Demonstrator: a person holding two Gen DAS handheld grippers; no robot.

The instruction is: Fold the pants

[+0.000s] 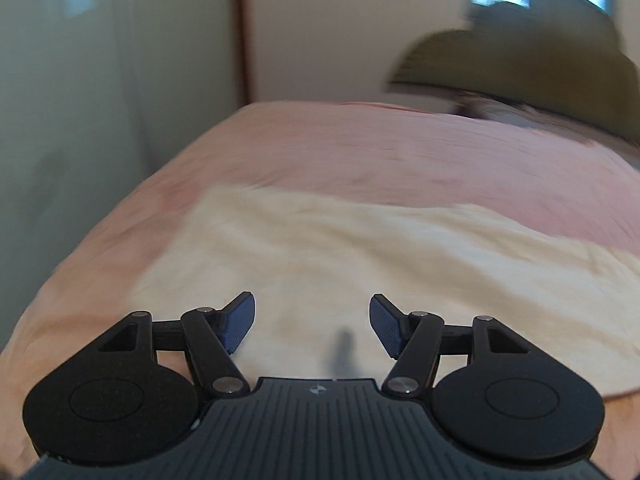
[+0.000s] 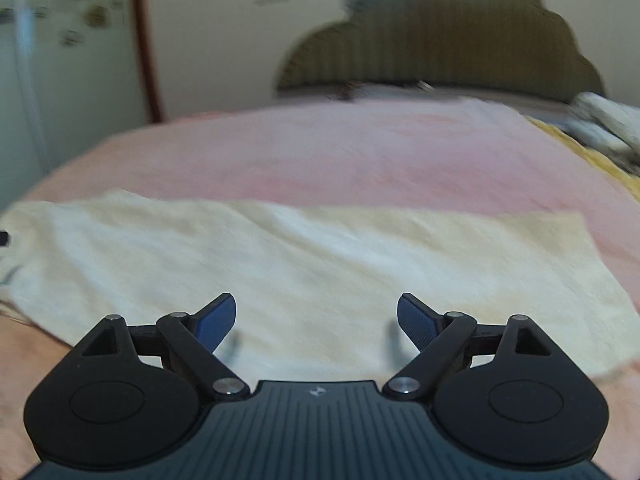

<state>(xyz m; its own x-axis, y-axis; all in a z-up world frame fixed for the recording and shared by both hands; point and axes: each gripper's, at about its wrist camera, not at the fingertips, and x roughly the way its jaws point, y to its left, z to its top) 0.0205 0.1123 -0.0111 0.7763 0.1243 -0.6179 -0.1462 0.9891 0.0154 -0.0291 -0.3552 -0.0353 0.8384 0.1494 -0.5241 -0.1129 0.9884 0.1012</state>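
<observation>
Pants (image 2: 304, 276) lie spread flat across the near part of a bed (image 2: 360, 152), its headboard (image 2: 440, 44) at the far end; both grippers (image 1: 312, 326) (image 2: 316, 324) hover above the cloth.

A bed (image 2: 360, 152) is covered by a pink sheet, and cream pants (image 2: 320, 272) are spread flat across its near part.

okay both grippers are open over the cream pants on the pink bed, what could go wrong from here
1. The pants lie flat on the soft pink bedspread; a deep pinch by the right gripper could grab the spread too.
2. The left gripper, also open and empty, sits mid-cloth rather than at an edge, so a grab there may bunch the fold.
3. Both views are blurred, so aim may be off.
</observation>
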